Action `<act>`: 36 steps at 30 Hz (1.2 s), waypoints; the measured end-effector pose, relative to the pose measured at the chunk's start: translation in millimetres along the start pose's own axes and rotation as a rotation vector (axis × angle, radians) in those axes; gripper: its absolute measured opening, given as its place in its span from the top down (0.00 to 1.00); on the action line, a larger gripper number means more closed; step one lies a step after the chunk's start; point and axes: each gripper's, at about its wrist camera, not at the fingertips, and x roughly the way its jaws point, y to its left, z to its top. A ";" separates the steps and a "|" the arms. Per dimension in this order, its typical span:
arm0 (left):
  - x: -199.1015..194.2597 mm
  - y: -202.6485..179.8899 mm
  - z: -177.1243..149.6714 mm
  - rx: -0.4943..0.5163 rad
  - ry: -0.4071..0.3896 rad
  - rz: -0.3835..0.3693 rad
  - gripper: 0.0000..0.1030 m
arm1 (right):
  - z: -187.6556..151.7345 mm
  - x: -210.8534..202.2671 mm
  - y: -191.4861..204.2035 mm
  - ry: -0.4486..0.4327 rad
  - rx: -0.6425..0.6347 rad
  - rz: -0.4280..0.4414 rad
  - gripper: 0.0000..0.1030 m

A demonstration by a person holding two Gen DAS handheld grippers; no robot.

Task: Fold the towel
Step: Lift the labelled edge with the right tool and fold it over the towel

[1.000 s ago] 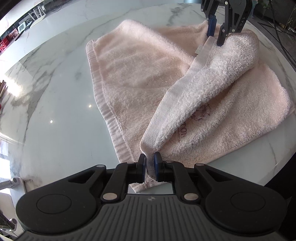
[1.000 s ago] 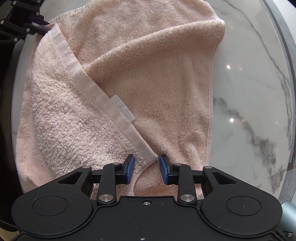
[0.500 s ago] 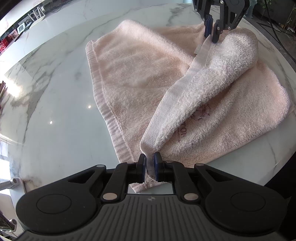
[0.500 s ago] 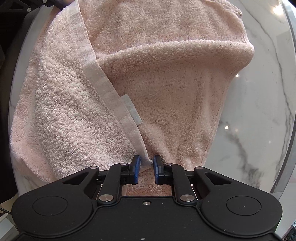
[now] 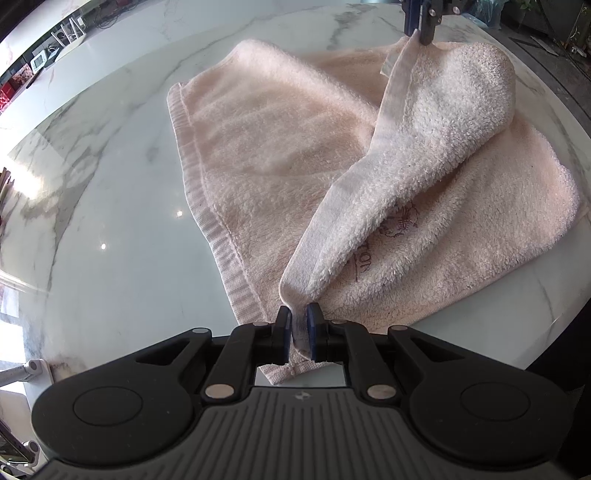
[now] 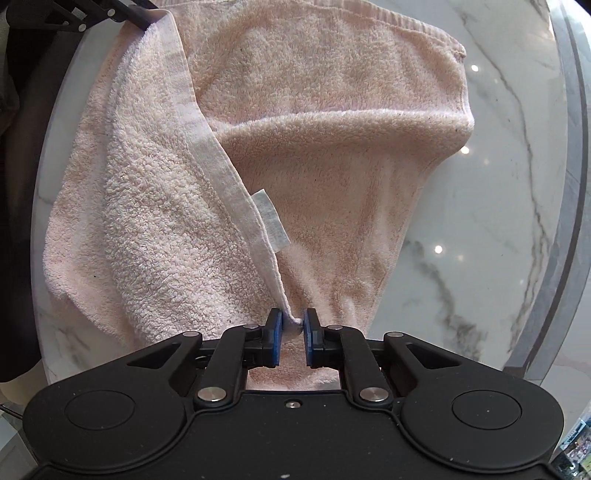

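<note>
item: pink towel point(image 5: 280, 158), terry, with a ribbed hem band and dark embroidery on one face. we found it lying on the white marble table point(image 5: 110, 206), most of it spread flat, one edge lifted off the surface and strung between our two grippers as a raised, drooping fold.

left gripper point(image 5: 298, 326): we recorded its blue-padded fingers point(image 5: 283, 332) drawn almost together, pinching one corner of the lifted edge; only the thickness of the cloth kept them apart. a scrap of hem hung below the grip. in the right wrist view this gripper point(image 6: 138, 23) showed at the upper left, at the far end of the flat woven border.

right gripper point(image 6: 293, 328): we noted its fingers point(image 6: 274, 341) closed narrowly on the other corner of the same edge, a small bunch of fabric caught between the pads. in the left wrist view it point(image 5: 419, 31) appeared at the top, holding that corner above the table.

white care label point(image 6: 271, 221): sewn to the border, just ahead of the right gripper.

remainder: the towel point(image 6: 332, 92) beneath the raised fold lay on the table point(image 6: 498, 203), one side of it pulled up into a soft ridge.
</note>
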 end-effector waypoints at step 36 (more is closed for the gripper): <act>14.6 8.1 -2.3 -0.027 -0.039 -0.052 0.92 | 187.9 -65.7 -58.5 -0.090 -0.293 -0.307 0.91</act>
